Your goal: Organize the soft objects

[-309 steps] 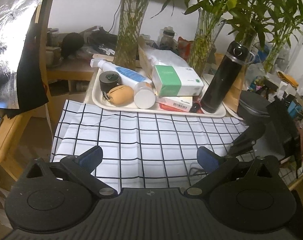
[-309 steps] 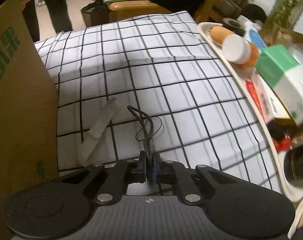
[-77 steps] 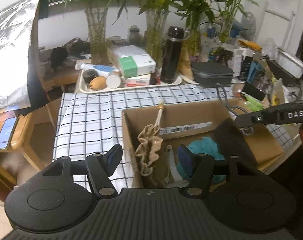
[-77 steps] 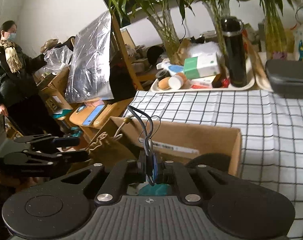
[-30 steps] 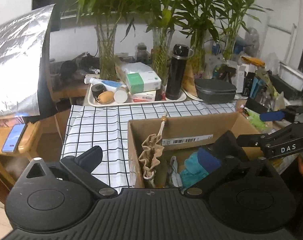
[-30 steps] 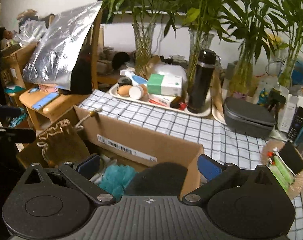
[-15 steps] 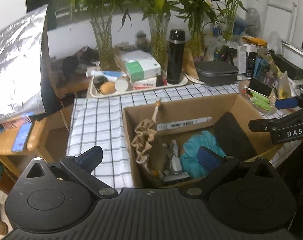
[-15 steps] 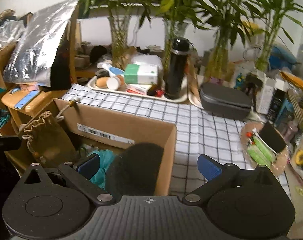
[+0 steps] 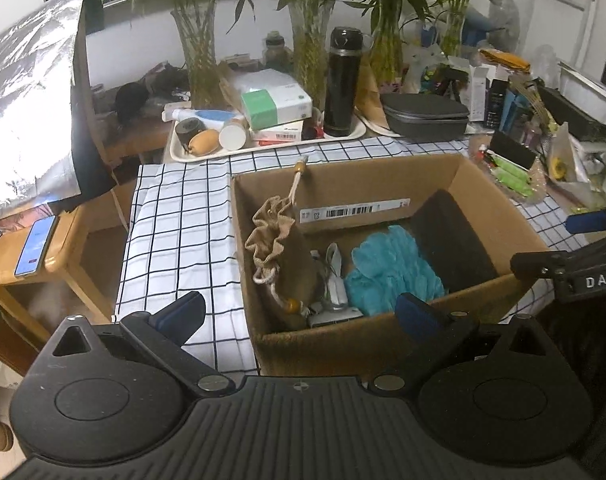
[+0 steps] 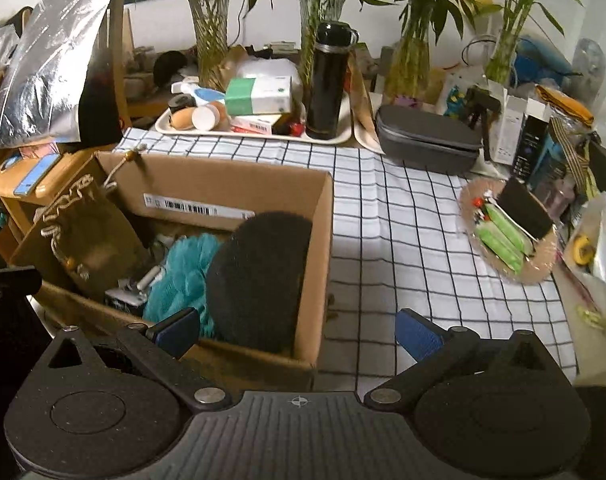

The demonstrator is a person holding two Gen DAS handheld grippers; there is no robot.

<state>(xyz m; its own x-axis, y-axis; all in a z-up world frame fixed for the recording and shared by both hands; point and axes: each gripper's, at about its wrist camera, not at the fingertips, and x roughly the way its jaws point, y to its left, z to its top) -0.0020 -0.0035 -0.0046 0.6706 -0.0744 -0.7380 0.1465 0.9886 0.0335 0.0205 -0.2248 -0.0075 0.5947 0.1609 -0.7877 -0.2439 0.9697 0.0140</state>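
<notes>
Cardboard box (image 9: 383, 344) sits on the checked cloth (image 9: 179, 216), straight ahead of the left tongs (image 9: 299, 314) and ahead-left of the right tongs (image 10: 297, 332); open top, plain brown walls, white barcode label (image 9: 355, 210) on the inner far wall. Contents, from the left tongs' side: a tan drawstring pouch (image 9: 281, 252), coarse woven cloth with a gathered frilly neck, leaning against the left wall, its cord with a wooden bead (image 9: 301, 167) hanging over the far rim; a small white-and-grey item (image 9: 335, 280) in the middle, too cluttered to identify; a teal fluffy cloth (image 9: 391, 268), shaggy pile, bunched; a black foam pad (image 9: 451, 240), matt and rounded, propped on the right wall. Left tongs: both blue-padded fingers spread wide, nothing between them, near edge of the box just beyond the tips. Right tongs: likewise wide apart and empty, left tip over the box's near corner, right tip over bare cloth. Far beyond both tongs, a cream tray (image 9: 271, 148), shallow and oblong, carries a tall black glossy flask (image 9: 343, 88), a green-and-white carton (image 9: 277, 104), a white cylinder and an orange oval lump. Right of the tray, a grey hard-shell case (image 10: 427, 140), zipped, rounded corners. Ahead-right of the right tongs, a round woven basket (image 10: 539, 264) with green packets (image 10: 501, 240) and a black block.
</notes>
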